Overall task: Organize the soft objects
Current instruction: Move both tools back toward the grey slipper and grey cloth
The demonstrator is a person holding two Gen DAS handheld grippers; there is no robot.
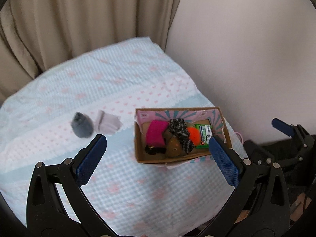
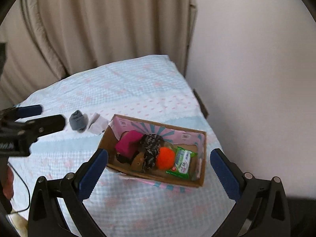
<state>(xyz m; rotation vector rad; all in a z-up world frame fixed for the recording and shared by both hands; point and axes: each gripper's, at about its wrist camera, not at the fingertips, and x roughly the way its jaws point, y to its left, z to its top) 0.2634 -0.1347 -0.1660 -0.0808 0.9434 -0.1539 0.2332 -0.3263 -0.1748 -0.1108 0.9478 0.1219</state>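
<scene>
We see the bed (image 1: 126, 187), covered in a pale blue and pink patterned spread, filling the space beneath and ahead of both pairs of jaws, with the beige curtain (image 1: 79, 19) and the plain wall (image 1: 246, 49) far beyond them.

On the bed sits the cardboard box (image 1: 141, 150), open at the top. In the left wrist view it lies just ahead of our left gripper (image 1: 157, 153), toward its right jaw, whose blue pad overlaps the box's near right corner in the picture. In the right wrist view the same box (image 2: 106, 138) lies between the 2 jaws of our right gripper (image 2: 158, 165) and slightly ahead of them.

Inside the box we count at least 5 soft things packed close together: a magenta cloth (image 1: 157, 133), a black-and-white knitted piece (image 1: 179, 130), a brown plush (image 1: 173, 148), an orange pompom (image 1: 194, 135) and a green packet (image 1: 205, 134).

Outside the box, ahead of the left gripper's left jaw, lie 2 smaller things touching or nearly touching: a folded pale lilac cloth (image 1: 107, 123) and a grey rolled sock (image 1: 82, 125).

Both pairs of jaws are spread wide and hold nothing; neither touches the spread.
</scene>
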